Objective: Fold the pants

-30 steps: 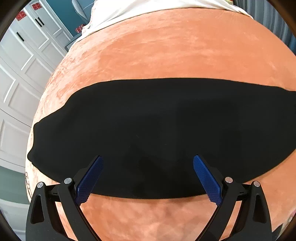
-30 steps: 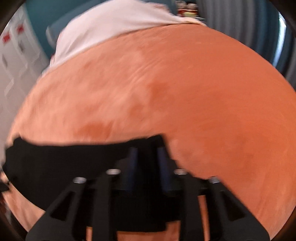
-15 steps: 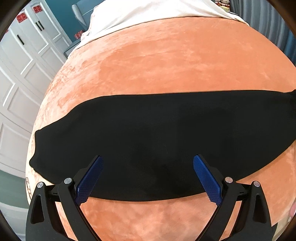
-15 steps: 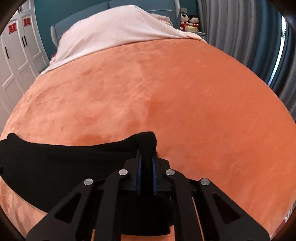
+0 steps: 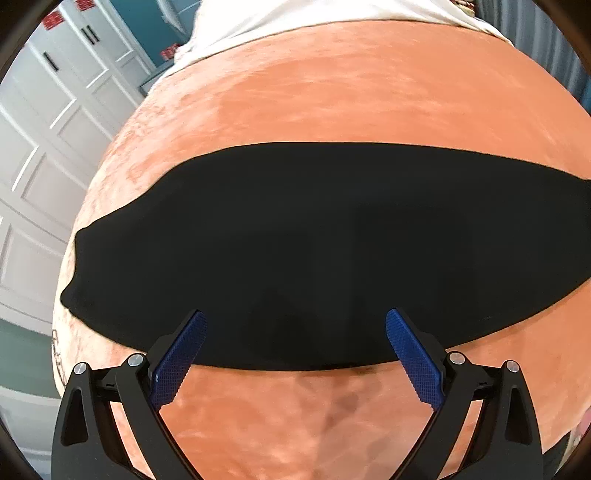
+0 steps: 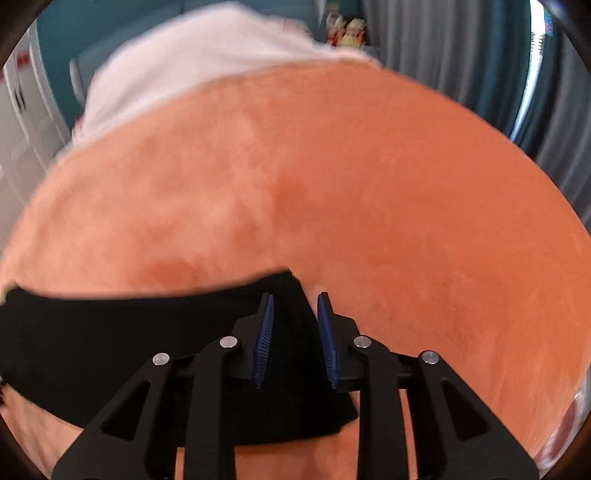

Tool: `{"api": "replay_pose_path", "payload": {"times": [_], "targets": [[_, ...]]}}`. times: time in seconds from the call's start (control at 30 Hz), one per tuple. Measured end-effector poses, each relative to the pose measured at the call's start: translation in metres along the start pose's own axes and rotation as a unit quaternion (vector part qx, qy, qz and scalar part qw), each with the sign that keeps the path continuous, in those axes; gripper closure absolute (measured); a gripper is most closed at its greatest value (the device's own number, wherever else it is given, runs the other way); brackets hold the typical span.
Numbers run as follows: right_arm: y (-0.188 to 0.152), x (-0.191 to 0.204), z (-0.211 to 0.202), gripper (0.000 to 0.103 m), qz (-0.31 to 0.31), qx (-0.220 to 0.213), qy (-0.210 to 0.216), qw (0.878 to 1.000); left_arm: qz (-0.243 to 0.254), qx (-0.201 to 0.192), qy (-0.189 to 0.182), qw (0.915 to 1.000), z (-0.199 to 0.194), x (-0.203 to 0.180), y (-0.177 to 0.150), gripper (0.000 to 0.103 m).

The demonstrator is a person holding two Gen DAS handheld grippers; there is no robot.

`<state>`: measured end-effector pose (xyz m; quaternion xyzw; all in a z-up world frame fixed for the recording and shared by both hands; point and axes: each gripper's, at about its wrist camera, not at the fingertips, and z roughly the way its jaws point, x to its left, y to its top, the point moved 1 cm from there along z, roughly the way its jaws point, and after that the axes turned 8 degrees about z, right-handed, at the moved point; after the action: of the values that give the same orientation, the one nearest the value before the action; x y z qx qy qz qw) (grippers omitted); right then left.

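The black pants (image 5: 314, 251) lie as a long folded band across the orange blanket (image 5: 369, 92). My left gripper (image 5: 295, 325) hovers wide open over the band's near edge, with nothing between its blue pads (image 5: 181, 354). In the right wrist view the right-hand end of the pants (image 6: 110, 343) lies flat on the blanket (image 6: 369, 184). My right gripper (image 6: 295, 295) stands just above that end's far corner. Its jaws are opening, with a narrow gap between them. The cloth shows below the gap and the pads (image 6: 264, 339) do not press on it.
A white sheet (image 5: 295, 14) covers the far end of the bed. White wardrobe doors (image 5: 44, 129) stand past the bed's left edge. Grey-blue curtains (image 6: 461, 55) hang at the right, with small toys (image 6: 343, 27) beside the bed head.
Half a second ago my right gripper was pinched on the raised end corner of the pants. Its jaws have now parted and the corner lies flat. The left gripper shifted slightly and stayed open.
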<state>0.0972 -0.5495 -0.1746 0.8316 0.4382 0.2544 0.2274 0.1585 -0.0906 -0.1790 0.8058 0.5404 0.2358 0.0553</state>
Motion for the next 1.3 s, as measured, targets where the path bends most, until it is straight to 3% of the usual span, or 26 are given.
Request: {"api": "replay_pose_path", "payload": {"times": [0.07, 0.1, 0.17, 0.23, 0.27, 0.3, 0.33, 0.37, 0.47, 0.5, 0.57, 0.6, 0.63, 0.67, 0.7, 0.77, 0.8, 0.83, 0.9, 0.97, 1.1, 1.3], "targets": [[-0.006, 0.024, -0.023, 0.078, -0.008, -0.015, 0.044, 0.999, -0.013, 0.002, 0.007, 0.9999, 0.001, 0.015, -0.006, 0.007], [-0.016, 0.044, -0.025, 0.079, -0.032, 0.000, 0.067, 0.997, -0.022, 0.006, 0.007, 0.9997, 0.002, 0.026, -0.010, 0.007], [-0.033, 0.066, -0.012, 0.082, -0.065, 0.037, 0.074, 0.995, -0.036, 0.010, 0.015, 0.9992, 0.003, 0.042, -0.017, 0.007], [-0.060, 0.069, 0.028, 0.082, -0.099, 0.098, 0.018, 0.990, -0.052, 0.012, 0.024, 0.9983, 0.001, 0.063, -0.025, 0.007], [-0.064, 0.062, 0.036, 0.083, -0.103, 0.100, -0.003, 0.990, -0.059, 0.010, 0.028, 0.9978, -0.001, 0.073, -0.029, 0.007], [-0.065, 0.044, 0.041, 0.084, -0.076, 0.093, 0.014, 0.993, -0.068, 0.008, 0.033, 0.9971, -0.004, 0.087, -0.034, 0.007], [-0.061, 0.027, 0.042, 0.089, -0.034, 0.091, 0.022, 0.995, -0.074, 0.008, 0.037, 0.9966, -0.004, 0.098, -0.038, 0.007], [-0.057, 0.017, 0.044, 0.103, -0.012, 0.090, 0.008, 0.996, -0.078, 0.011, 0.041, 0.9960, -0.004, 0.109, -0.041, 0.007], [-0.041, 0.012, 0.037, 0.103, 0.029, 0.098, -0.030, 0.994, -0.099, 0.017, 0.052, 0.9936, 0.002, 0.142, -0.051, 0.007], [-0.039, 0.022, 0.031, 0.097, 0.025, 0.095, -0.027, 0.995, -0.106, 0.021, 0.061, 0.9923, 0.006, 0.152, -0.054, 0.007], [-0.039, 0.045, 0.019, 0.098, 0.000, 0.078, 0.000, 0.997, -0.117, 0.026, 0.069, 0.9903, 0.011, 0.165, -0.055, 0.007], [-0.044, 0.051, 0.023, 0.097, -0.021, 0.080, -0.017, 0.996, -0.122, 0.027, 0.071, 0.9897, 0.012, 0.167, -0.054, 0.007], [-0.050, 0.042, 0.037, 0.097, -0.023, 0.108, -0.057, 0.992, -0.125, 0.028, 0.069, 0.9894, 0.012, 0.169, -0.054, 0.007], [-0.053, 0.028, 0.039, 0.099, -0.007, 0.120, -0.059, 0.991, -0.124, 0.023, 0.063, 0.9900, 0.008, 0.168, -0.052, 0.007], [-0.050, 0.012, 0.031, 0.098, 0.031, 0.106, -0.041, 0.993, -0.119, 0.017, 0.061, 0.9908, 0.005, 0.165, -0.051, 0.007], [-0.041, -0.009, 0.005, 0.092, 0.063, 0.069, -0.077, 0.993, -0.097, 0.002, 0.066, 0.9930, -0.006, 0.153, -0.049, 0.007], [-0.036, -0.021, -0.011, 0.092, 0.077, 0.050, -0.072, 0.993, -0.090, -0.002, 0.066, 0.9937, -0.009, 0.147, -0.048, 0.007], [-0.035, -0.031, -0.023, 0.086, 0.088, 0.042, -0.069, 0.993, -0.080, -0.007, 0.062, 0.9949, -0.012, 0.137, -0.046, 0.007], [-0.033, -0.052, -0.039, 0.053, 0.106, 0.035, -0.070, 0.991, -0.063, -0.014, 0.049, 0.9967, -0.017, 0.115, -0.042, 0.007], [-0.033, -0.062, -0.044, 0.050, 0.106, 0.026, -0.071, 0.992, -0.047, -0.020, 0.038, 0.9980, -0.024, 0.089, -0.037, 0.007], [-0.042, -0.073, -0.028, 0.048, 0.104, 0.056, -0.029, 0.993, -0.023, -0.022, 0.011, 0.9994, -0.038, 0.044, -0.026, 0.007], [-0.056, -0.062, 0.014, 0.038, 0.129, 0.087, 0.034, 0.987, -0.009, -0.010, -0.012, 0.9998, -0.043, 0.014, -0.021, 0.007]]}}
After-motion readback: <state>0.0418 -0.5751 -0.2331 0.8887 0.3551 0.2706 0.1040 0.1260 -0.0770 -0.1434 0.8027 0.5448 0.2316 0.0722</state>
